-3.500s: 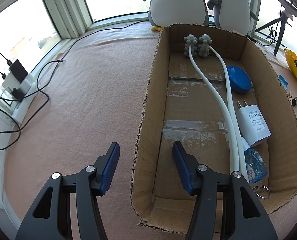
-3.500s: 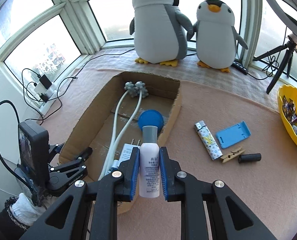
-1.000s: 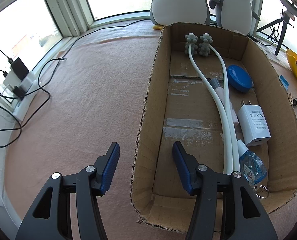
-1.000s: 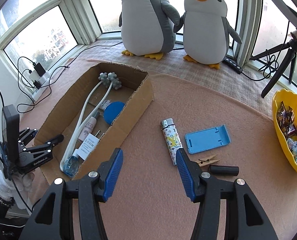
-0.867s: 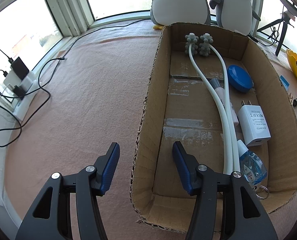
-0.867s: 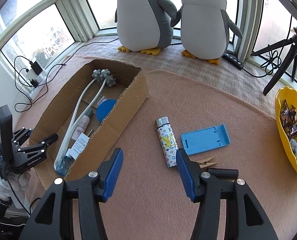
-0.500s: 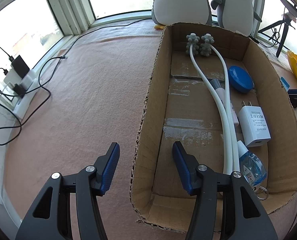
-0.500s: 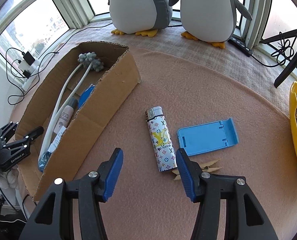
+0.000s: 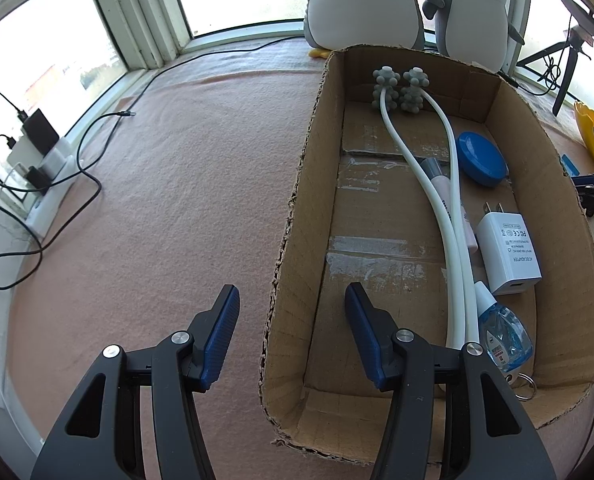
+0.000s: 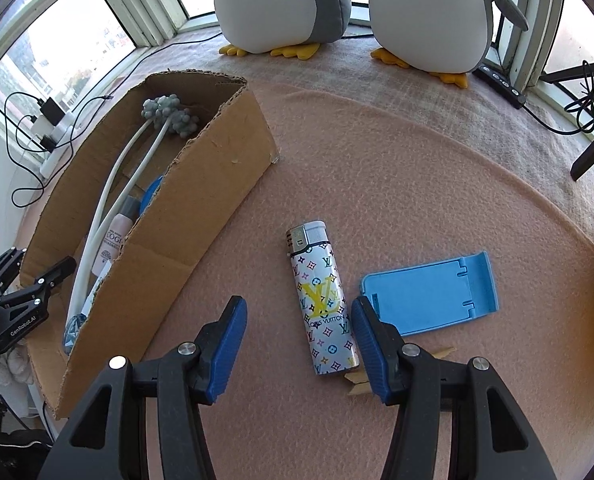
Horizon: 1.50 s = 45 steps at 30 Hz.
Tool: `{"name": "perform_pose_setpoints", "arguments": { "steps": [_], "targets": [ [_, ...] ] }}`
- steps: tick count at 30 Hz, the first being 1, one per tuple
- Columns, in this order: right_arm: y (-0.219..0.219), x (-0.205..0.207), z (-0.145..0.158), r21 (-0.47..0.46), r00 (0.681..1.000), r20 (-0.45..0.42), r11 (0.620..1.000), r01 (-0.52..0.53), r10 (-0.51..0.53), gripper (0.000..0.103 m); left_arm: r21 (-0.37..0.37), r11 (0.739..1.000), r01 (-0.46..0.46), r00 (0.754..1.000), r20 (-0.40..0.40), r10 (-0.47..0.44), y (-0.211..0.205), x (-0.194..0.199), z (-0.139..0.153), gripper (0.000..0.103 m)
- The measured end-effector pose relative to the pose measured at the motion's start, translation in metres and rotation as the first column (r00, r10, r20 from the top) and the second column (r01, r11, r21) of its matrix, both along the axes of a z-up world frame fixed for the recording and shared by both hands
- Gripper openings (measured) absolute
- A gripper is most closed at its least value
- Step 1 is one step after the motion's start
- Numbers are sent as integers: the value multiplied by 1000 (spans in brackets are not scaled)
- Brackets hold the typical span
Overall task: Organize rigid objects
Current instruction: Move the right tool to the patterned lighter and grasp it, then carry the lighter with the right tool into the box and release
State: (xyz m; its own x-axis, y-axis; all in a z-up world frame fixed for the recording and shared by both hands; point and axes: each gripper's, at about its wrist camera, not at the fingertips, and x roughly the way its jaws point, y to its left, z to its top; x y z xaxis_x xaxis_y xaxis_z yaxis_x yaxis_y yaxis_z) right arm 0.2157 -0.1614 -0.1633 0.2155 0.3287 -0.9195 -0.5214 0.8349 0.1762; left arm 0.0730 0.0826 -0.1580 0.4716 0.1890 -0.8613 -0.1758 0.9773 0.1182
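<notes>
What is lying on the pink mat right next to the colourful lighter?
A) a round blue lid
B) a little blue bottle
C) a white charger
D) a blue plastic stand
D: the blue plastic stand lies flat on the mat just beside the lighter, while the charger, bottle and lid are all inside the cardboard box.

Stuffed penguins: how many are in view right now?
2. The larger penguin sits by the window behind the cardboard box; the smaller penguin sits beside it. Neither view suggests any others.
</notes>
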Motion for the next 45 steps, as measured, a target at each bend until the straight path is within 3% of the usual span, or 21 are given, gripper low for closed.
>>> {"name": "perform_pose_setpoints", "arguments": {
  "steps": [9, 16, 30, 45],
  "targets": [
    [12, 3, -2, -69, 999, 27, 997, -23, 25, 43, -2, 1000, -1, 1000, 0, 1, 0, 0, -1, 55],
    [16, 2, -3, -159, 997, 63, 987, -34, 44, 21, -2, 1000, -1, 1000, 0, 1, 0, 0, 0, 55],
    [28, -36, 8, -170, 993, 118, 985, 3, 17, 21, -19, 1000, -7, 1000, 4, 7, 2, -2, -2, 55],
    [38, -78, 66, -101, 979, 201, 995, 10, 11, 21, -23, 1000, -9, 1000, 5, 10, 2, -2, -2, 55]
  ]
}}
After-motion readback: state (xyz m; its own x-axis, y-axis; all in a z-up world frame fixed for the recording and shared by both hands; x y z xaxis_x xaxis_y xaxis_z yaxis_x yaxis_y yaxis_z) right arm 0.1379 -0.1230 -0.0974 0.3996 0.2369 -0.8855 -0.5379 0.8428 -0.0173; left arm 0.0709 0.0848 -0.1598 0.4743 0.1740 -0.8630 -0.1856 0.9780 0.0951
